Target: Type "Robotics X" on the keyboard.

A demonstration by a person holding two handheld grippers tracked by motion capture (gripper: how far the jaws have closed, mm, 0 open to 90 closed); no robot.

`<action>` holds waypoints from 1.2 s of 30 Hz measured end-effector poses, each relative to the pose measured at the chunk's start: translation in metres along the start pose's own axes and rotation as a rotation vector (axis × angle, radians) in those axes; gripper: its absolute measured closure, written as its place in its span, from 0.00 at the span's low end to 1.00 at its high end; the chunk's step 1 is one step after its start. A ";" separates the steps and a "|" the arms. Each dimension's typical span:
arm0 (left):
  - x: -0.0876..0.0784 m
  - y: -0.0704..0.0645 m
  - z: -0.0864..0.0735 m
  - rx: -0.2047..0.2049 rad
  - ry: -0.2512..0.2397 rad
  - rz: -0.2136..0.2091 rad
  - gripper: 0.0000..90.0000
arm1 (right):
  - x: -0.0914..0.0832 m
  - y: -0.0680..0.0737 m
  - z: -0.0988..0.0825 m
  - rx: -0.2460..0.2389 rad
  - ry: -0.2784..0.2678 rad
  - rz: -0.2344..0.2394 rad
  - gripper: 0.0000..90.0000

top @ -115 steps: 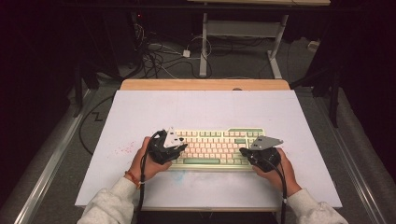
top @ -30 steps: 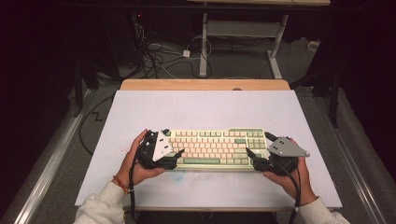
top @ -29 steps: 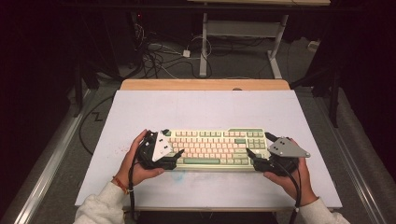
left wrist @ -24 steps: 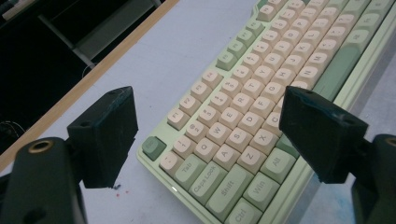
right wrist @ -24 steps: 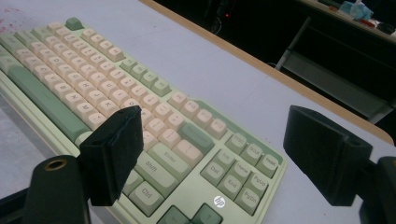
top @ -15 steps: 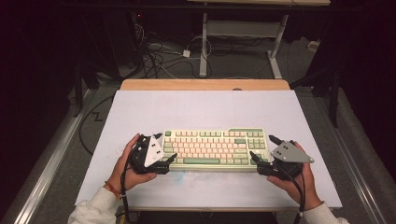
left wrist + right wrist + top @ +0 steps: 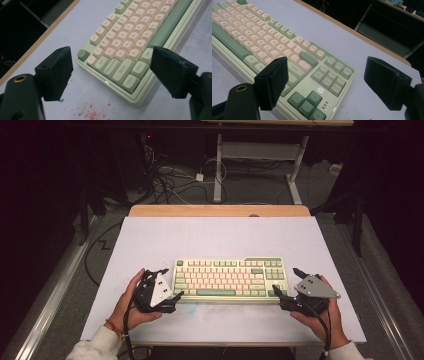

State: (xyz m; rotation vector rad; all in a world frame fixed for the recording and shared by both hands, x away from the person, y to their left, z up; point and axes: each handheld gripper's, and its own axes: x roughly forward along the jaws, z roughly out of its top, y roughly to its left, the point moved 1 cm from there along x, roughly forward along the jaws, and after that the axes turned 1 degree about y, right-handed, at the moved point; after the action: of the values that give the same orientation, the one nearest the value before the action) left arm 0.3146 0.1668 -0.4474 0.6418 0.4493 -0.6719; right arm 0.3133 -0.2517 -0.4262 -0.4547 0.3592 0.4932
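Note:
A pale green keyboard [image 7: 230, 277] with cream and green keys lies flat in the middle of the white table mat [image 7: 220, 237]. My left gripper [image 7: 171, 282] is open at the keyboard's front left corner, touching nothing. In the left gripper view, the left gripper [image 7: 112, 72] has its jaws on either side of the corner of the keyboard [image 7: 130, 50] near the Ctrl key. My right gripper [image 7: 285, 281] is open at the front right corner. In the right gripper view, the right gripper [image 7: 324, 82] frames the arrow keys of the keyboard [image 7: 287, 47].
Red specks [image 7: 90, 113] mark the mat beside the keyboard's left corner. A wooden table edge [image 7: 220, 211] runs along the back. Beyond it, cables [image 7: 170, 180] and desk legs [image 7: 218, 170] stand on the dark floor.
Both hands have drawn outward and back from the keyboard's ends. The grippers now sit just off its front corners, jaws wide. The keyboard has shifted slightly left.

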 end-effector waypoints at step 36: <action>-0.012 0.001 -0.070 -0.120 0.128 -0.006 0.18 | -0.006 -0.010 -0.057 0.078 0.103 -0.046 0.19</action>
State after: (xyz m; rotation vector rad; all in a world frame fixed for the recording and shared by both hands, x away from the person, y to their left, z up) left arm 0.2943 0.2197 -0.4904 0.5716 0.6061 -0.6070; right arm 0.3008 -0.2901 -0.4683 -0.4121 0.4646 0.4108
